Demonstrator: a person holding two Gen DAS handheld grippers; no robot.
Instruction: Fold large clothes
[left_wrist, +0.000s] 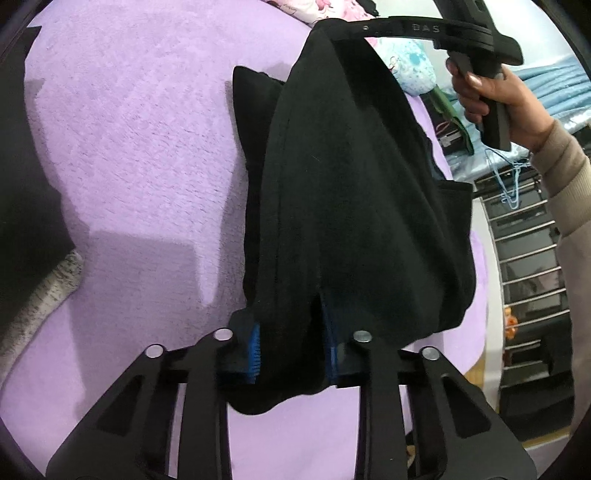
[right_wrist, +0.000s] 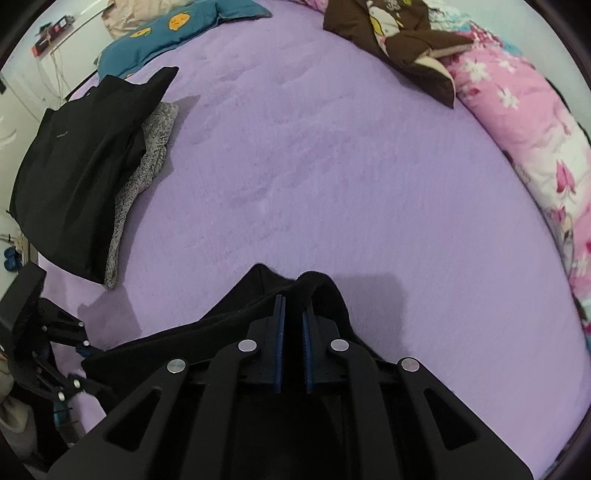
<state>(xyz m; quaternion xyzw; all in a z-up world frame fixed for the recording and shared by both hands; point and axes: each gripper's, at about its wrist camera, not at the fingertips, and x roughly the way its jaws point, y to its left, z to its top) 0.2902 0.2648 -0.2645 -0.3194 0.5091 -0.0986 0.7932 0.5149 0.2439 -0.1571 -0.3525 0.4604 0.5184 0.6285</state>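
Observation:
A black garment (left_wrist: 351, 192) hangs stretched between my two grippers above the purple bed cover (left_wrist: 129, 147). In the left wrist view my left gripper (left_wrist: 293, 332) has its blue pads pressed on a lower corner of the cloth. The right gripper (left_wrist: 454, 33) holds the garment's band at the top right, with a person's hand (left_wrist: 495, 92) on its handle. In the right wrist view my right gripper (right_wrist: 294, 306) is shut on a black fold (right_wrist: 240, 306), its blue pads nearly together. The left gripper (right_wrist: 85, 350) shows at the lower left.
A pile of black clothing (right_wrist: 74, 166) over a grey speckled garment (right_wrist: 147, 155) lies at the bed's left. A blue pillow (right_wrist: 166, 33), a brown garment (right_wrist: 399, 33) and a pink floral quilt (right_wrist: 517, 129) line the far and right edges. A metal rack (left_wrist: 524, 251) stands beside the bed.

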